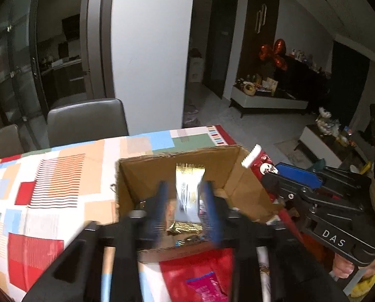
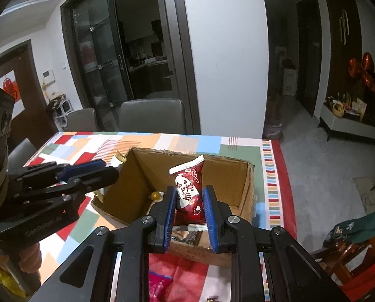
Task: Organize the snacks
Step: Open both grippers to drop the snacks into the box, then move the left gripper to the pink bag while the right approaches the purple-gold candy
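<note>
An open cardboard box (image 1: pixel 240 176) (image 2: pixel 142 171) stands on the patterned tablecloth. My left gripper (image 1: pixel 184 188) is over the box with a white and gold snack packet (image 1: pixel 188 191) between its blue fingers; the packet is blurred and the fingers do not clearly press it. My right gripper (image 2: pixel 190 196) is shut on a red snack packet (image 2: pixel 190 191) with white writing, held upright over the box. The red packet also shows in the left wrist view (image 1: pixel 260 166). Several wrapped snacks (image 2: pixel 187 236) lie on the box floor.
A pink packet (image 2: pixel 157 284) lies on the red cloth patch (image 1: pixel 212 271) at the table's near edge. Grey chairs (image 2: pixel 152 113) stand behind the table. A white pillar (image 1: pixel 149 50) and glass doors are beyond. The table edge drops off at right (image 2: pixel 283 176).
</note>
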`<state>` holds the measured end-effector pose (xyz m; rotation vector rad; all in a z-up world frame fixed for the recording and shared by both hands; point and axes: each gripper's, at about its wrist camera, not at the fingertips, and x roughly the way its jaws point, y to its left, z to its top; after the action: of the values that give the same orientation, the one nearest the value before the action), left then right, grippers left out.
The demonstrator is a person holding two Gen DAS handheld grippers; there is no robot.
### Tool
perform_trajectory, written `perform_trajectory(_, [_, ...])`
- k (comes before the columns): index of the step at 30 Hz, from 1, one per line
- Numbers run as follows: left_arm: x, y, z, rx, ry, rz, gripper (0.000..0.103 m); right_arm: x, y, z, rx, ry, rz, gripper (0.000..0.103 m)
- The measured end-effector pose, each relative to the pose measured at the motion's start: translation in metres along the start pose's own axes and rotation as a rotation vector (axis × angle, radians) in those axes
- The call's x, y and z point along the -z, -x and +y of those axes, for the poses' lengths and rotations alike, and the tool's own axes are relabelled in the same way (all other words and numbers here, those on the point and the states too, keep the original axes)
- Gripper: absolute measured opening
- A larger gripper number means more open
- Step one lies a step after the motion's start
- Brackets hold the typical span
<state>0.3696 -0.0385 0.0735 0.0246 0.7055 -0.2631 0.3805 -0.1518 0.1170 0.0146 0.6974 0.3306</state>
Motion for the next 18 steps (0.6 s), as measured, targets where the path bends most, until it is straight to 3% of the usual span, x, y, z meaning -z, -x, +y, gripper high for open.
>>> perform_trajectory(3, [0.002, 0.003, -0.001, -0.016, -0.009, -0.01, 0.048, 0.001, -0.001, -0.003, 0.039, -0.01, -0.016, 0.039])
perform_trajectory(18, [0.034, 0.04, -0.025, -0.039, -0.032, -0.033, 0.048, 0.036, 0.031, -0.004, 0.024, 0.032, 0.011, 0.039])
